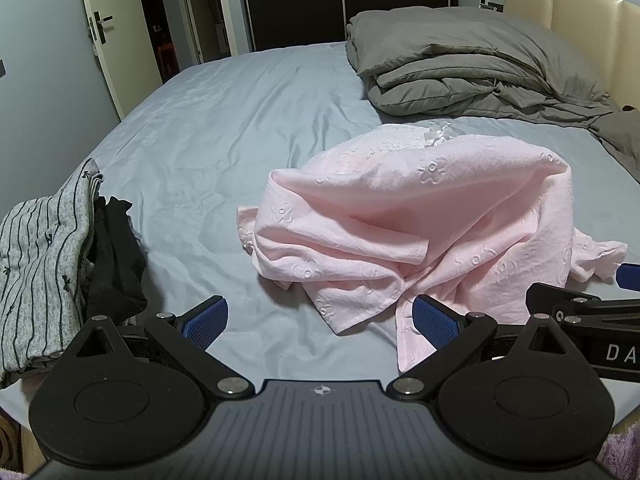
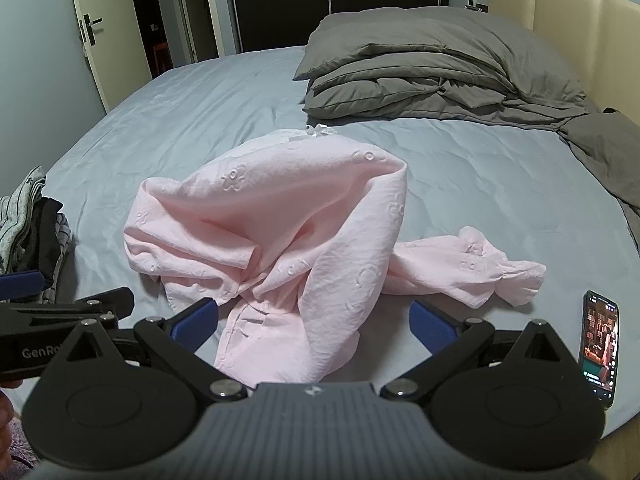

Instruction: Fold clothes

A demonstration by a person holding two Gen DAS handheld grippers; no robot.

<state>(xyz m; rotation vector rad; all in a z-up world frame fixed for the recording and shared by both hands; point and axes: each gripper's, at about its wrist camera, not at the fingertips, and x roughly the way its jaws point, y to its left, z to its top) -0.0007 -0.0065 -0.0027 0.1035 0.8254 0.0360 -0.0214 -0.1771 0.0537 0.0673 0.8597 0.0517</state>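
A crumpled pink garment with embossed flowers lies heaped on the light blue bed sheet; it fills the middle of the right wrist view too, one sleeve trailing right. My left gripper is open near the bed's front edge, its right pad next to the garment's lower hem, nothing between the fingers. My right gripper is open as well, with the garment's lower edge lying between its blue pads, not pinched. Each gripper shows at the edge of the other's view.
A stack of grey striped and black clothes sits at the left edge of the bed. Grey pillows and a duvet are piled at the headboard. A lit phone lies on the sheet at the right. An open door stands far left.
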